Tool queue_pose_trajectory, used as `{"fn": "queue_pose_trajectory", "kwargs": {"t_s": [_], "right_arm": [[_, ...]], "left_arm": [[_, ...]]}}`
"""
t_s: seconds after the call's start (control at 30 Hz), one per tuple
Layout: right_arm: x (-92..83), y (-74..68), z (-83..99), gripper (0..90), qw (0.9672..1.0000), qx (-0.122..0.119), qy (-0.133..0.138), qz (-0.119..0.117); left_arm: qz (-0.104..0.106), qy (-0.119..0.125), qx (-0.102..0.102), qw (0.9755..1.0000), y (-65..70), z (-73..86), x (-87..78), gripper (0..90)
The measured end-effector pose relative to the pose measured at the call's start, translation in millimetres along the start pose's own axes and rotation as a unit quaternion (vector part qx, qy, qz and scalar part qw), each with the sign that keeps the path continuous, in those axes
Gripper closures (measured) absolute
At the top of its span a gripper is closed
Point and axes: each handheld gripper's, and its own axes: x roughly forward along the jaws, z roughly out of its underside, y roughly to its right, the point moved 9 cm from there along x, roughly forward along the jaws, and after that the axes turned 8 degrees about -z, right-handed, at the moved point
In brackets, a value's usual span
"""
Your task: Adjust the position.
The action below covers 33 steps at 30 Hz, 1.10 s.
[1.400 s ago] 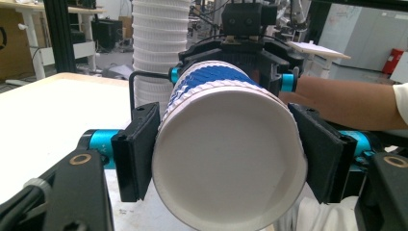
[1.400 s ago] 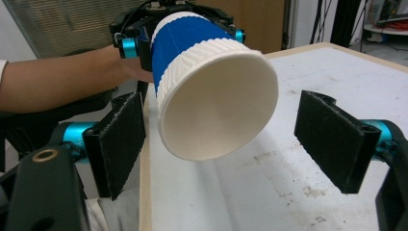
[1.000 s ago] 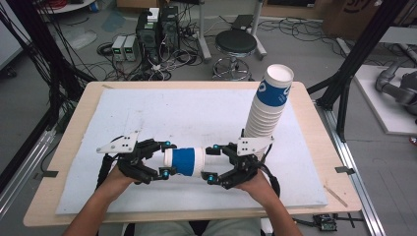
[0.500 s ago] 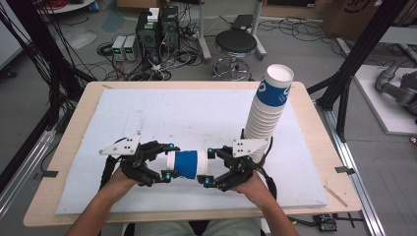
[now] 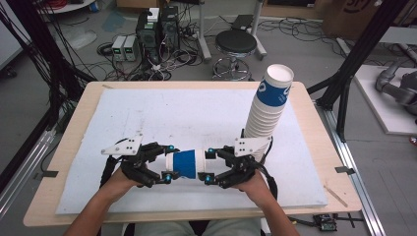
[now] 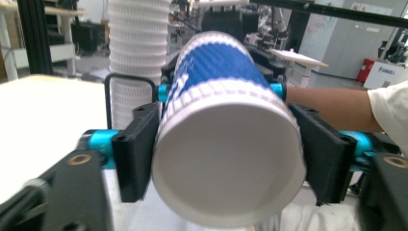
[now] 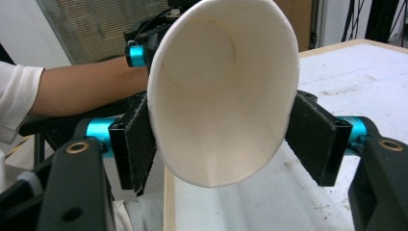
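We are looking at a lab or workshop: computer towers (image 5: 157, 29) and tangled cables (image 5: 167, 66) are sitting on the bare floor beside a stool (image 5: 236, 46), black frame posts (image 5: 366, 44) are surrounding the worktop (image 5: 74, 147), and a robot arm (image 5: 396, 88) is lying nearby.

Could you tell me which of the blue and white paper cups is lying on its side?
The single blue and white paper cup held level between the two grippers; the others stand upright, nested in the tall stack.
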Motion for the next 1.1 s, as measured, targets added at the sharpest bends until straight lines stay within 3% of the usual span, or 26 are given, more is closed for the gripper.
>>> {"fn": "queue_pose_trajectory", "kwargs": {"t_s": [0.03, 0.1, 0.27, 0.4, 0.57, 0.63, 0.73, 0.77, 0.8, 0.97, 1.1], "right_arm": [[-1.0, 0.1, -0.9, 31.3, 1.0, -0.003, -0.002, 0.0], [-3.5, 0.5, -2.5, 31.9, 0.9999, -0.005, -0.009, 0.007], [-7.4, -0.3, -5.7, 31.9, 0.9993, -0.011, -0.034, 0.009], [-9.9, -0.7, -12.9, 31.9, 0.9965, -0.024, -0.077, 0.018], [-11.6, -0.1, -22.5, 31.9, 0.9937, -0.036, -0.104, 0.026], [-12.2, 0.1, -29.7, 31.9, 0.9884, -0.044, -0.141, 0.034], [-11.2, 1.3, -36.7, 31.9, 0.983, -0.056, -0.17, 0.04], [-11.2, 1.3, -36.7, 31.9, 0.983, -0.056, -0.17, 0.04], [-10.5, 2.2, -40.2, 31.9, 0.9786, -0.061, -0.191, 0.044], [-5.3, 2.6, -47.0, 31.9, 0.9684, -0.07, -0.235, 0.044], [-0.9, 3.7, -47.9, 31.9, 0.9571, -0.072, -0.277, 0.047]], "left_arm": [[0.0, 0.0, 0.0, 1.0, 0.0, 0.0, 0.0, 14.5], [-0.004, -0.006, -0.015, 0.9999, -1.0, -0.7, -0.7, 11.5], [-0.019, -0.022, 0.003, 0.9996, -4.7, -2.7, -6.5, 11.6], [-0.025, -0.031, 0.017, 0.9991, -5.3, -7.5, -12.1, 11.6], [-0.033, -0.03, 0.024, 0.9987, -5.8, -14.3, -19.6, 11.6], [-0.037, -0.035, 0.025, 0.9984, -7.2, -15.2, -22.2, 11.6], [-0.041, -0.047, 0.031, 0.9976, -8.3, -16.4, -24.0, 11.6], [-0.041, -0.047, 0.031, 0.9976, -8.3, -16.4, -24.0, 11.6], [-0.041, -0.054, 0.037, 0.997, -8.7, -17.9, -24.9, 11.6], [-0.043, -0.068, 0.043, 0.9958, -8.8, -21.5, -25.4, 11.6], [-0.04, -0.091, 0.052, 0.9938, -7.6, -22.3, -23.2, 11.7]]}}
